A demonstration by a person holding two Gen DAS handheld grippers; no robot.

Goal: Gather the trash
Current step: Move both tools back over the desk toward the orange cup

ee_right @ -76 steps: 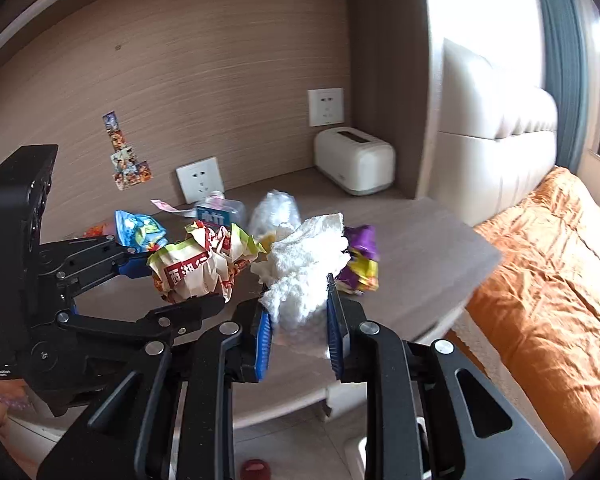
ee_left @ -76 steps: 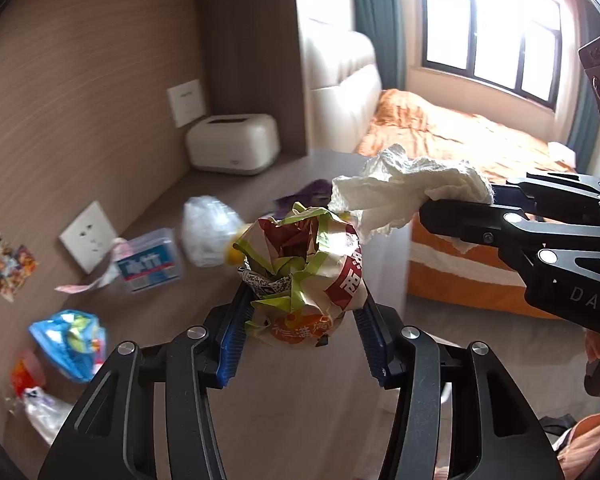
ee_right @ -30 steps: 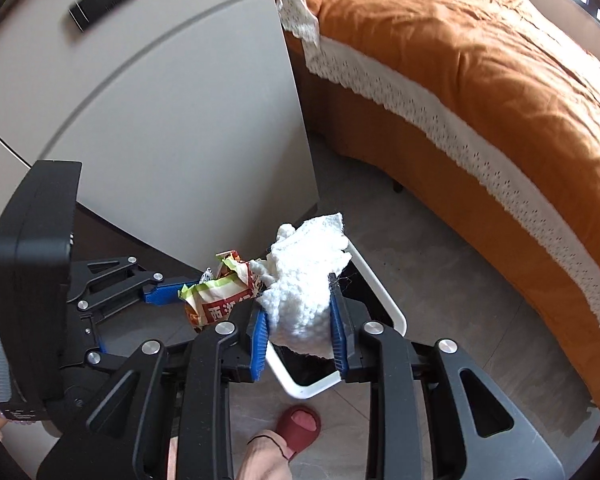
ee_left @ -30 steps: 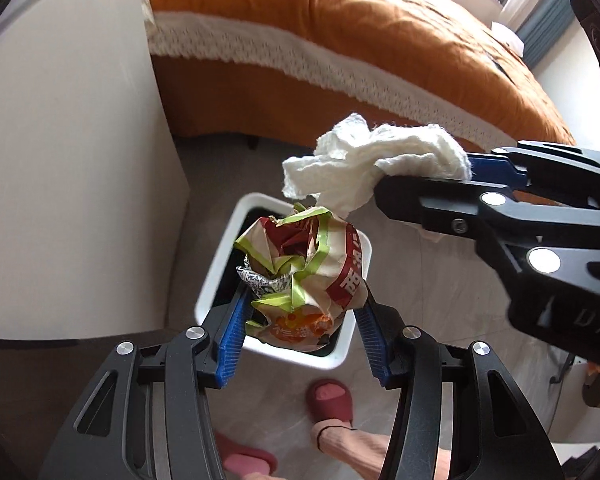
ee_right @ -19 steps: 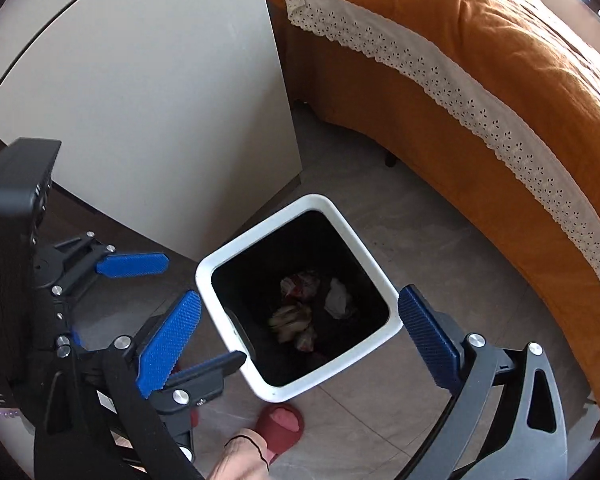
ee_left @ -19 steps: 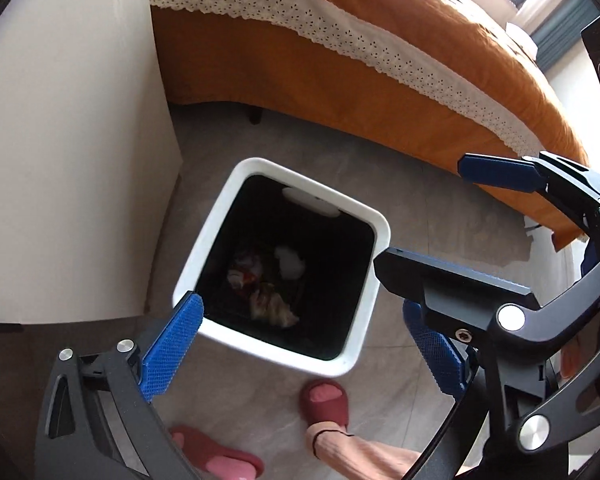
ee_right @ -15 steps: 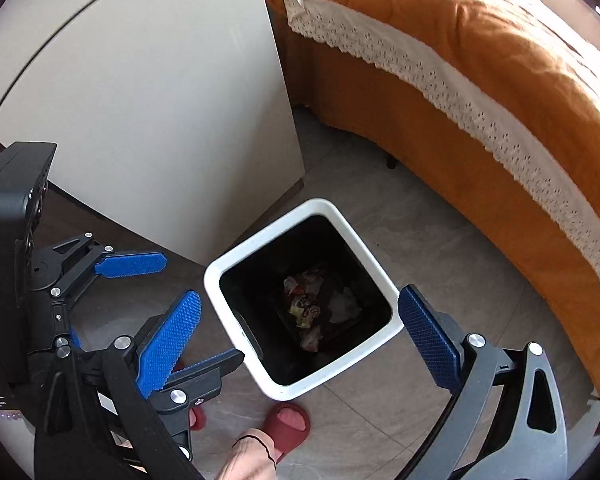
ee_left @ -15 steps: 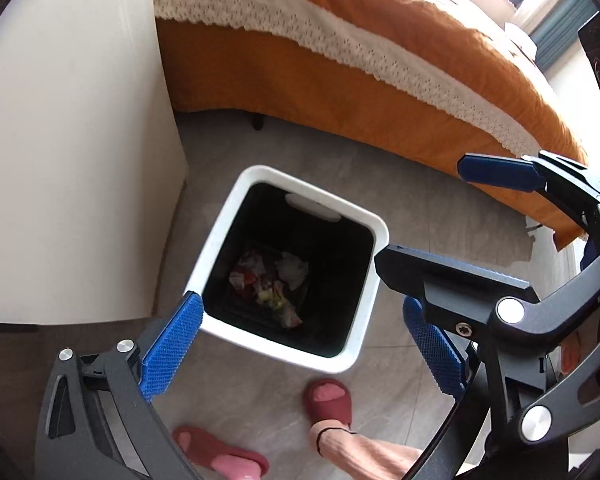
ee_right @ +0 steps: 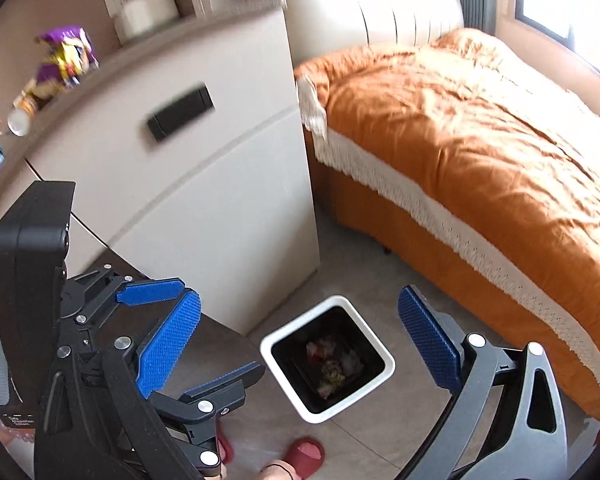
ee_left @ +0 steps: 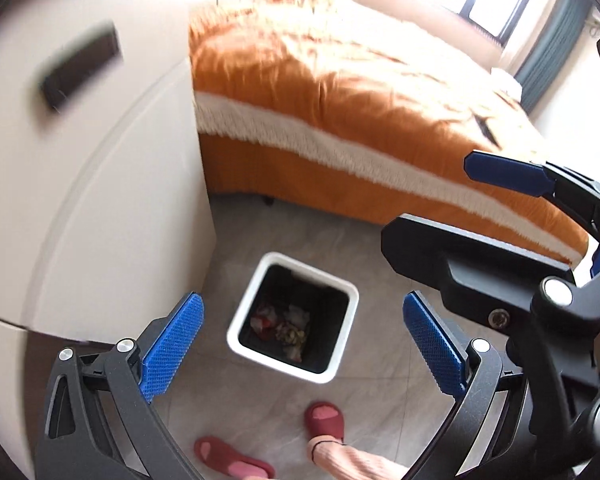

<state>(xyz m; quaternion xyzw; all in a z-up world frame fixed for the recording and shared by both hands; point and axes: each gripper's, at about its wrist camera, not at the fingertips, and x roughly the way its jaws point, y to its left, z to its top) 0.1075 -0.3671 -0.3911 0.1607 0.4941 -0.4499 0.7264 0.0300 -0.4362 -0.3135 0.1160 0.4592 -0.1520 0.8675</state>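
A white square trash bin with a black liner stands on the grey floor; crumpled wrappers and tissue lie at its bottom. It also shows in the right wrist view. My left gripper is open and empty, well above the bin. My right gripper is open and empty too, above the bin; it shows in the left wrist view at right. More trash sits on the nightstand top: a purple snack bag and a small cup.
A white nightstand with a black drawer handle stands left of the bin. An orange-covered bed fills the right. The person's feet in red slippers stand just in front of the bin.
Both grippers opened over the bin, and the crumpled wrapper and the white tissue fell in. Both grippers have since risen and tilted up, so the bin looks smaller.
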